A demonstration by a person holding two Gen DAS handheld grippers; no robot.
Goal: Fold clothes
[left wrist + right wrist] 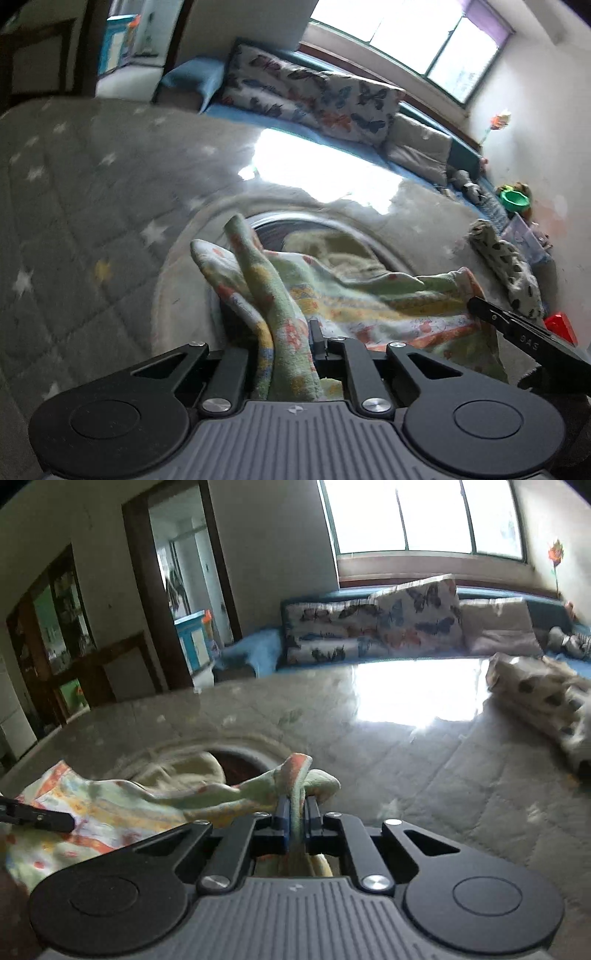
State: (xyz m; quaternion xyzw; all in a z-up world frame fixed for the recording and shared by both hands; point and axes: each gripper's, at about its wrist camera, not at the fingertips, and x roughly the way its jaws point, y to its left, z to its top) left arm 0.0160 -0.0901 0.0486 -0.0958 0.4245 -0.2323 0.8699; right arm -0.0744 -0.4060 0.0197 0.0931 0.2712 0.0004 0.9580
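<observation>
A pastel floral garment (332, 295), green, yellow and orange, hangs stretched between both grippers above a grey quilted bed. My left gripper (284, 339) is shut on one bunched edge of it. My right gripper (297, 812) is shut on the other edge, with cloth (258, 794) pinched between its blue-padded fingers. The right gripper's tip (517, 325) shows at the right of the left wrist view, and the left gripper's tip (37, 816) shows at the left of the right wrist view. Below the garment lies a round opening holding pale yellow cloth (325, 247).
The grey star-patterned quilt (74, 184) covers the bed. A folded spotted garment (546, 701) lies at the right. Butterfly-print pillows (388, 627) and a grey pillow (498, 627) lean under the window. A green bowl (513, 199) and a red object (561, 325) sit at the right. A doorway (184, 590) is at the left.
</observation>
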